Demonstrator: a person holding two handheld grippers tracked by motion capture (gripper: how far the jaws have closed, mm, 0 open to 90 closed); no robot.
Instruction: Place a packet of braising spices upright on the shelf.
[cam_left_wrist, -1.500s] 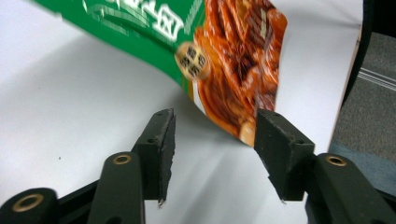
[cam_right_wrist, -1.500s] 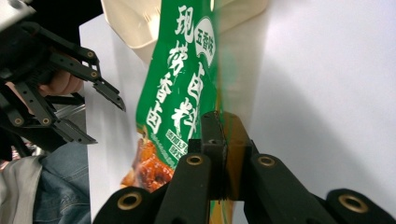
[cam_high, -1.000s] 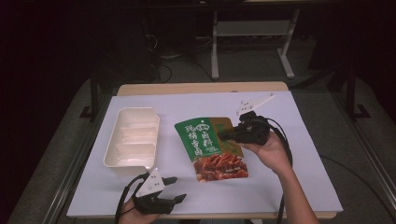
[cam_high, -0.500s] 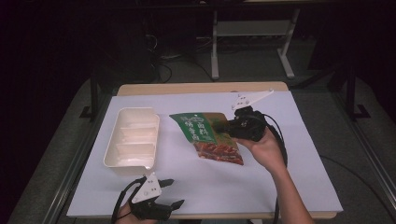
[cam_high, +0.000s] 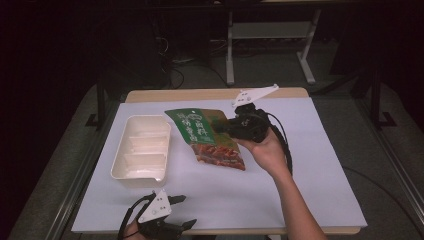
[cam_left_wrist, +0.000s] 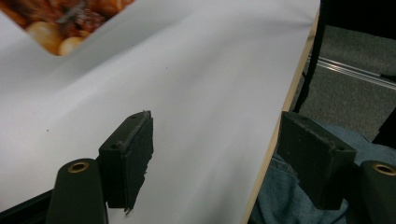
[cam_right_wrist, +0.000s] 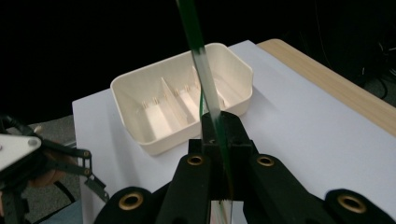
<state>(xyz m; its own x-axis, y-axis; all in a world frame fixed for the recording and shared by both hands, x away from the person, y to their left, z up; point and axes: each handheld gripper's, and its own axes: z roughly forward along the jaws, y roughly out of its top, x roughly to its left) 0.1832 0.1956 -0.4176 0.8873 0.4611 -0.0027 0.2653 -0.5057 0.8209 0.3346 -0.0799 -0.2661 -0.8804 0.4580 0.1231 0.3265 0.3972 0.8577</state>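
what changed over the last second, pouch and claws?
The right claw, shut on the food pouch, lifted its held edge off the table and tilted it toward the tray; its far end looks still down. The left claw, holding nothing, has just been opening near the table's front edge. The tray and white sheet stayed put.

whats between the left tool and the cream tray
Bare white table cover; nothing lies between the left tool and the tray, seen in the high view.

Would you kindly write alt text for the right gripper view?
The right tongs are clamped on the edge of a green food pouch, seen edge-on. Beyond it, a cream divided tray sits on the white table cover.
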